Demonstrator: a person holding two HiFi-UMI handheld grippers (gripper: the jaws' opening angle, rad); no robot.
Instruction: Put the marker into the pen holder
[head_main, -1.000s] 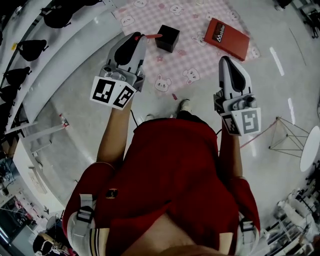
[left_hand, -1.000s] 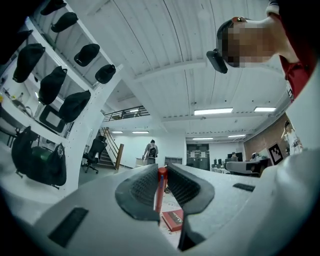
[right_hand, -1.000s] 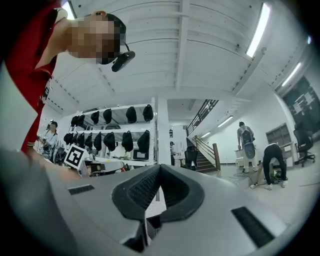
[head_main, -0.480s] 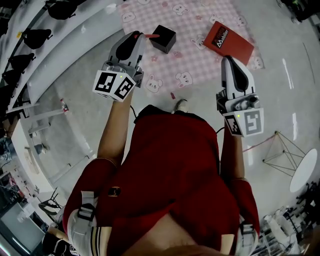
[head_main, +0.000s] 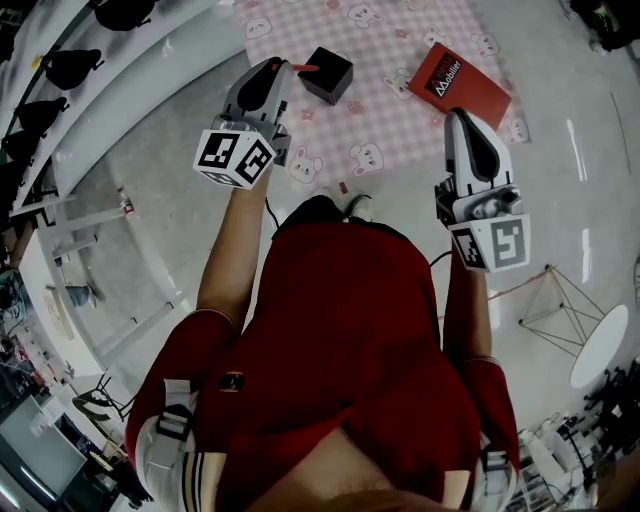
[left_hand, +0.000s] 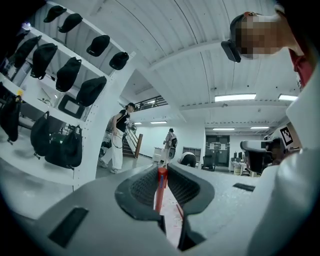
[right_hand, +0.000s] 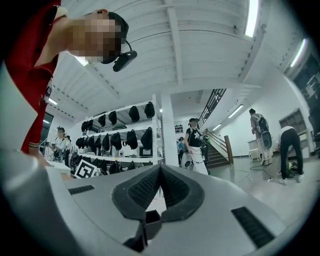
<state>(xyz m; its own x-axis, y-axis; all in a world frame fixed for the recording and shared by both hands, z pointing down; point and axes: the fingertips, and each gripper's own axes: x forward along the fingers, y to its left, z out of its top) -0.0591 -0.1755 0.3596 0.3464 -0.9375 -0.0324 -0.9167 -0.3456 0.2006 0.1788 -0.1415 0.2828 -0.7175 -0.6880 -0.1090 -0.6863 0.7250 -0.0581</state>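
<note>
In the head view my left gripper (head_main: 281, 66) is shut on a red marker (head_main: 306, 69), whose tip sticks out toward the black box-shaped pen holder (head_main: 329, 76) on the pink checked mat (head_main: 390, 45). The marker tip is just left of the holder's top edge. The left gripper view shows the marker (left_hand: 160, 186) upright and clamped between that gripper's (left_hand: 161, 169) ribbed pads. My right gripper (head_main: 455, 116) hangs to the right above the mat's near edge. Its jaws (right_hand: 160, 168) are closed with nothing between them.
A red book (head_main: 458, 82) lies on the mat right of the holder. White shelving with dark caps (head_main: 45, 65) runs along the left. A wire stand (head_main: 555, 300) and a round white table (head_main: 595, 345) stand at the right. Other people (left_hand: 118, 137) are in the room.
The left gripper has drawn back and tilted a little, still holding the marker beside the holder. The right gripper has hardly moved. The head view has shifted slightly.
</note>
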